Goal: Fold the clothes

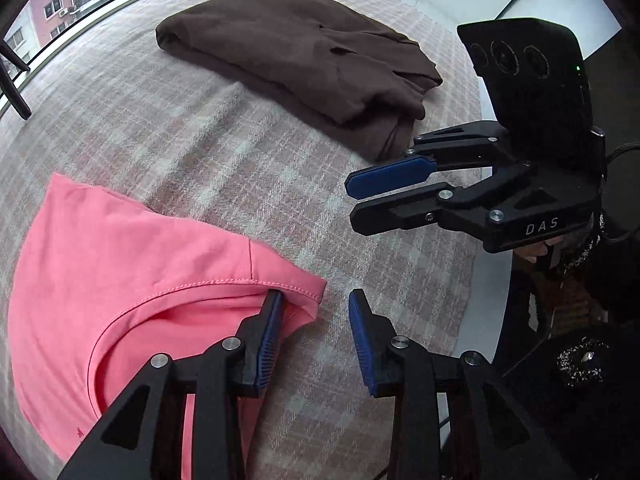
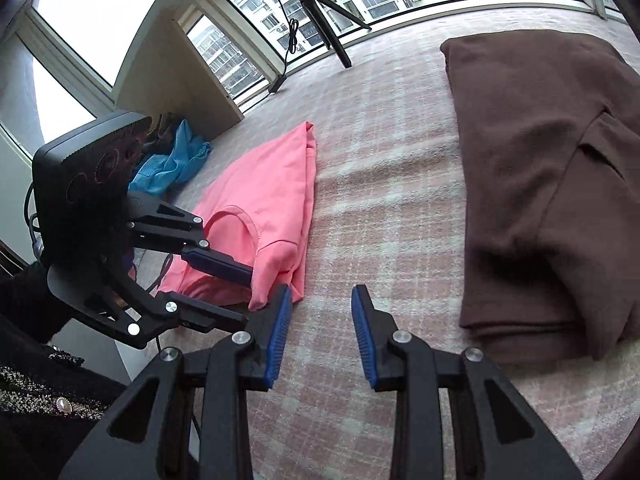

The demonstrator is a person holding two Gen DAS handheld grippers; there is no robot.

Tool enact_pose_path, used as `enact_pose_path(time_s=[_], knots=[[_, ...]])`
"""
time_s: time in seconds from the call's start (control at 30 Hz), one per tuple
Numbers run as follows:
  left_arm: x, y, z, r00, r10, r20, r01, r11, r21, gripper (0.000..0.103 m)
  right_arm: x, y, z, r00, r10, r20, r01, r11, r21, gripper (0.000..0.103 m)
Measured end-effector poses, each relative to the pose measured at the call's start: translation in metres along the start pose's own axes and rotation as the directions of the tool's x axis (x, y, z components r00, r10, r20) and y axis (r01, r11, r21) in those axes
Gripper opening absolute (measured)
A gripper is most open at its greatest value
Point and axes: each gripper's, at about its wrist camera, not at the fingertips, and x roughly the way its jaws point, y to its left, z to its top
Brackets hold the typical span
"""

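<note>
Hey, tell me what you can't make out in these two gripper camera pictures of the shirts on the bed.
- Pink shirt, left wrist view: its lower part runs off the bottom edge and under the left gripper.
- Brown garment, right wrist view: its right side is cut off by the lens rim.
- Small dark mark on the pink shirt, left wrist view: too small to read.
- Blue cloth, right wrist view: partly hidden behind the left gripper's camera housing.
</note>
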Motion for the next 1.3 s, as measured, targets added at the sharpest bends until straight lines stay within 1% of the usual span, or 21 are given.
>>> enact_pose_path(time_s=[0.03, 0.07, 0.1, 0.13, 0.17, 0.2, 0.3, 0.4, 0.53, 0.63, 0.67, 0.8, 0.87, 0.93, 0.97, 1.03, 1.1, 1.17, 1.2, 1.27, 1.3], knots=[[0.004, -0.001, 0.000, 0.999, 0.033, 0.000, -0.033, 0.999, -0.004, 0.032, 0.001, 0.002, 0.000, 1.000, 0.003, 0.000, -0.003, 1.000, -0.010, 0.031], [0.006, -0.002, -0.001, 0.998, 0.064, 0.000, -0.064, 0.998, -0.008, 0.024, 0.002, 0.003, 0.001, 1.000, 0.006, -0.001, -0.006, 1.000, -0.020, 0.031], [0.006, -0.001, -0.003, 0.997, 0.076, 0.005, -0.076, 0.997, -0.014, 0.017, 0.002, 0.005, 0.001, 1.000, 0.008, -0.001, -0.008, 1.000, -0.030, 0.031], [0.005, 0.000, -0.004, 0.996, 0.084, 0.012, -0.084, 0.996, -0.020, 0.009, 0.003, 0.007, 0.001, 1.000, 0.011, -0.001, -0.011, 0.999, -0.040, 0.031], [0.002, 0.002, -0.006, 0.997, 0.074, 0.018, -0.073, 0.997, -0.032, 0.003, 0.004, 0.008, 0.002, 1.000, 0.014, -0.001, -0.014, 0.999, -0.050, 0.031], [-0.004, 0.006, -0.009, 0.998, 0.050, 0.026, -0.049, 0.998, -0.049, 0.001, 0.005, 0.010, 0.002, 1.000, 0.017, -0.002, -0.017, 0.998, -0.060, 0.031], [-0.027, 0.019, -0.016, 0.998, -0.002, 0.071, 0.009, 0.994, -0.107, 0.001, 0.007, 0.015, 0.003, 1.000, 0.025, -0.003, -0.025, 0.996, -0.090, 0.031], [-0.050, 0.035, -0.023, 0.992, -0.040, 0.118, 0.059, 0.985, -0.160, 0.001, 0.009, 0.020, 0.004, 0.999, 0.033, -0.005, -0.034, 0.992, -0.120, 0.031], [-0.069, 0.053, -0.029, 0.985, -0.054, 0.165, 0.091, 0.971, -0.220, 0.001, 0.022, 0.034, 0.012, 0.999, 0.044, -0.023, -0.047, 0.978, -0.205, 0.031], [-0.074, 0.051, -0.031, 0.983, -0.054, 0.173, 0.093, 0.969, -0.229, 0.001, 0.032, 0.046, 0.019, 0.998, 0.050, -0.039, -0.059, 0.961, -0.272, 0.031], [-0.079, 0.057, -0.035, 0.983, -0.058, 0.175, 0.097, 0.970, -0.225, 0.001, 0.035, 0.050, 0.021, 0.998, 0.052, -0.045, -0.063, 0.954, -0.293, 0.031], [-0.080, 0.051, -0.032, 0.984, -0.061, 0.170, 0.092, 0.979, -0.184, 0.002, 0.044, 0.064, 0.027, 0.996, 0.064, -0.060, -0.081, 0.929, -0.361, 0.031], [-0.083, 0.051, -0.032, 0.984, -0.068, 0.167, 0.097, 0.981, -0.171, 0.002, 0.049, 0.067, 0.028, 0.998, 0.026, -0.061, -0.047, 0.924, -0.380, 0.031], [-0.082, 0.050, -0.030, 0.985, -0.061, 0.161, 0.087, 0.983, -0.161, 0.002, 0.056, 0.068, 0.030, 0.998, -0.018, -0.064, -0.009, 0.917, -0.398, 0.030], [-0.082, 0.050, -0.030, 0.985, -0.062, 0.158, 0.087, 0.983, -0.160, 0.002, 0.058, 0.069, 0.031, 0.998, -0.028, -0.061, 0.001, 0.916, -0.400, 0.030], [-0.081, 0.052, -0.029, 0.986, -0.062, 0.156, 0.087, 0.983, -0.160, 0.002, 0.059, 0.069, 0.032, 0.999, -0.027, -0.047, 0.006, 0.919, -0.395, 0.025], [-0.079, 0.054, -0.030, 0.987, -0.064, 0.147, 0.089, 0.982, -0.168, 0.002, 0.055, 0.069, 0.035, 1.000, -0.019, -0.014, 0.013, 0.931, -0.366, 0.010], [-0.076, 0.056, -0.031, 0.989, -0.070, 0.133, 0.092, 0.981, -0.173, 0.002, 0.045, 0.064, 0.037, 1.000, 0.003, 0.031, 0.007, 0.948, -0.317, 0.008], [-0.074, 0.055, -0.031, 0.989, -0.071, 0.127, 0.092, 0.981, -0.169, 0.002, 0.039, 0.058, 0.037, 0.999, 0.021, 0.048, -0.008, 0.962, -0.274, 0.007], [-0.071, 0.053, -0.032, 0.990, -0.074, 0.117, 0.092, 0.984, -0.156, 0.012, 0.030, 0.042, 0.038, 0.995, 0.066, 0.075, -0.052, 0.984, -0.170, 0.007], [-0.070, 0.051, -0.031, 0.990, -0.070, 0.121, 0.088, 0.985, -0.150, 0.014, 0.027, 0.034, 0.038, 0.993, 0.087, 0.083, -0.076, 0.990, -0.121, 0.006]])
